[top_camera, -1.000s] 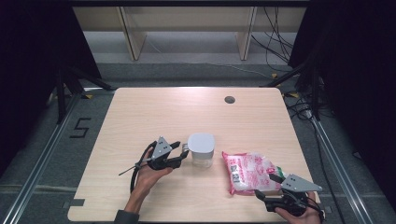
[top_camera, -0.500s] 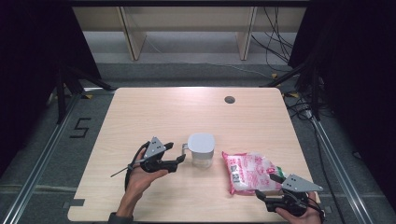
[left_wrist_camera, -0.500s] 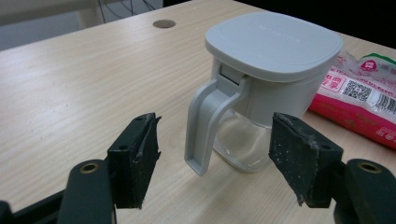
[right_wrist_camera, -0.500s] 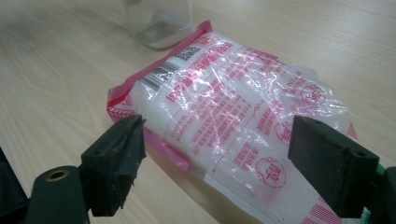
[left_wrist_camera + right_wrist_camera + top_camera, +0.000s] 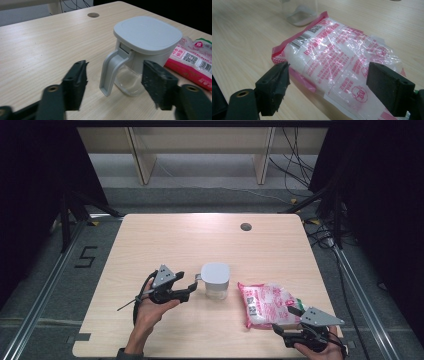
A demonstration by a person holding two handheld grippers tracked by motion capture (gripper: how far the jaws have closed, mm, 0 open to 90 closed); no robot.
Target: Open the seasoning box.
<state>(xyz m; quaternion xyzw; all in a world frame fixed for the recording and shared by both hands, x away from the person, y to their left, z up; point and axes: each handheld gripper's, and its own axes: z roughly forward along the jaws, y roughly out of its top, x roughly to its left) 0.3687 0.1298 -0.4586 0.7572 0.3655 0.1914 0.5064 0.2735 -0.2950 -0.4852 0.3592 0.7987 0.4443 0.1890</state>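
Left hand-held gripper [image 5: 112, 85] open by jug [image 5: 142, 50], right [image 5: 329, 87] open; wood table [image 5: 175, 240], dark room w/ cables

The jug [image 5: 140, 57] is clear with a grey lid [image 5: 147, 33] and handle, the bag [image 5: 342, 60] pink-printed over white, the bench [image 5: 170, 245] pale wood grain, both tools black.

Between the open fingers [image 5: 75, 82] of the left gripper [image 5: 188, 288], the jug [image 5: 216, 281] presents its handle [image 5: 111, 71]; both fingers stand apart from it with bare tabletop [image 5: 190, 240] beneath. Beyond the jug, the tabletop is open to the far edge. Ahead of the right gripper [image 5: 285, 326], the pink packet [image 5: 267, 302] blocks level passage, just beside the jug.
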